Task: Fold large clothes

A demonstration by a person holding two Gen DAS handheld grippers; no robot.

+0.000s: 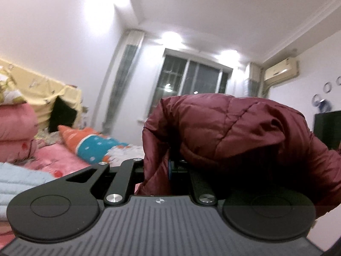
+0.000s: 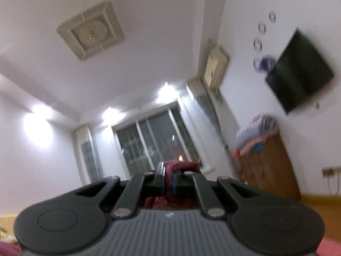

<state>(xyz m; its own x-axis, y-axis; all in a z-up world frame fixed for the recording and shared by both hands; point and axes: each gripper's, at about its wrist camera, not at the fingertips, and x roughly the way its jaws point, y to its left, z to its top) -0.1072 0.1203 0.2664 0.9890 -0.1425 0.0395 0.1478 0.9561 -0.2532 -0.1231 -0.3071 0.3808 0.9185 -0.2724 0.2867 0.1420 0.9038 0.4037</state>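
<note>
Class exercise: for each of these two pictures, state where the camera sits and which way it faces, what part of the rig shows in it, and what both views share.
Left wrist: sits on the left gripper, tilted up across the bed toward the window; its linkage shows, draped by the maroon jacket.
Right wrist: sits on the right gripper, tilted steeply at the ceiling; its fingers pinch maroon cloth.
Shared: jacket, window, wall air conditioner, dark screen.

Left gripper (image 1: 170,166): lower centre of the frame, fingers mostly buried in fabric, clamped on it
Jacket (image 1: 240,128): maroon, quilted, bulging over the gripper's right half, centre right
Bedding (image 1: 59,160): pink, lower left
Cushion (image 1: 93,145): orange and teal, left of centre
Window (image 1: 191,79): dark, upper centre
</note>
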